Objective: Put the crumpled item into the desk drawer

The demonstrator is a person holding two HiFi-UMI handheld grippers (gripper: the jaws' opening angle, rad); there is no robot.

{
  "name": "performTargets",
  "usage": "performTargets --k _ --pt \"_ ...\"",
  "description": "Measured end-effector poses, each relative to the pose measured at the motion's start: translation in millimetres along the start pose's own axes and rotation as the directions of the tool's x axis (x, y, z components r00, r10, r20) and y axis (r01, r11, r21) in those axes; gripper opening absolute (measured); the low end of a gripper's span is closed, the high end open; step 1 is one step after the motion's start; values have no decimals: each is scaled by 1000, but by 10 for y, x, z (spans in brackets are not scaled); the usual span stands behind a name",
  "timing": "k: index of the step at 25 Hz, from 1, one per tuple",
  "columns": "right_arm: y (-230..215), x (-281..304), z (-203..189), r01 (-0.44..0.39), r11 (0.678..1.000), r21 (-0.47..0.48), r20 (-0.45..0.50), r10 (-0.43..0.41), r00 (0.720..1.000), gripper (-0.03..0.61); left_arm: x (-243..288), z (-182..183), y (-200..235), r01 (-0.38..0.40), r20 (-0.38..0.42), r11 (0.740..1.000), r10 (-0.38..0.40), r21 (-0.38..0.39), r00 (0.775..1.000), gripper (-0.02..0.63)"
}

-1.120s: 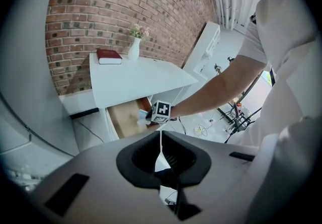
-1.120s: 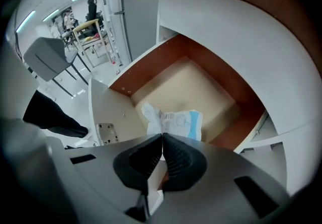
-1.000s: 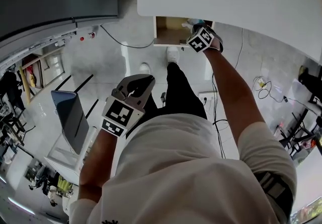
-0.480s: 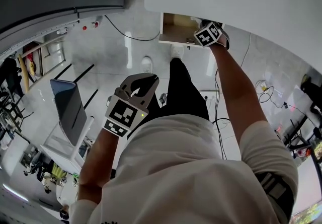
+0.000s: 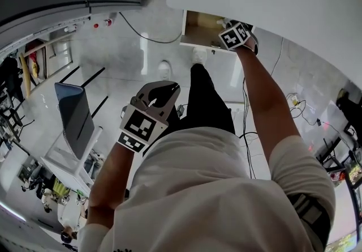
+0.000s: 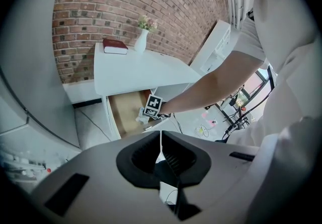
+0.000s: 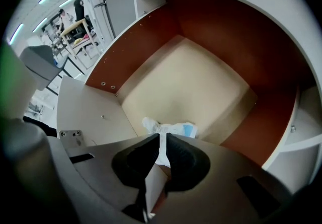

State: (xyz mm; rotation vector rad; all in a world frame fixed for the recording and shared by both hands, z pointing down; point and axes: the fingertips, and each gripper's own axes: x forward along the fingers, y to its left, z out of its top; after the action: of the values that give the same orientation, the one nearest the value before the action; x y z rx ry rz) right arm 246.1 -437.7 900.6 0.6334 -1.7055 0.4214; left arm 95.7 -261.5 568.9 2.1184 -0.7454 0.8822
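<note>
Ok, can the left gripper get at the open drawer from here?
Probably not yet: the left gripper hangs shut by the torso, well short of the drawer. The path looks free; only the right gripper, shut on the crumpled item, is at it.

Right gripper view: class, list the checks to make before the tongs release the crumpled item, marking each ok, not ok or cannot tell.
1. The drawer is open: ok.
2. The crumpled item is pinched in the tongs of the right gripper: ok.
3. The item is inside the drawer walls: ok, it seems.
4. The drawer floor ahead is bare: ok.
5. The item rests on the floor: cannot tell.
6. The left gripper is shut, empty and away from the drawer: ok.
</note>
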Motion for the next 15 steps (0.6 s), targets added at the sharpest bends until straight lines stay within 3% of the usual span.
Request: performTargets --k 15 --pt "251 -887 -76 33 998 51 73 -37 997 52 -502 -7 -370 27 80 996 -34 91 996 29"
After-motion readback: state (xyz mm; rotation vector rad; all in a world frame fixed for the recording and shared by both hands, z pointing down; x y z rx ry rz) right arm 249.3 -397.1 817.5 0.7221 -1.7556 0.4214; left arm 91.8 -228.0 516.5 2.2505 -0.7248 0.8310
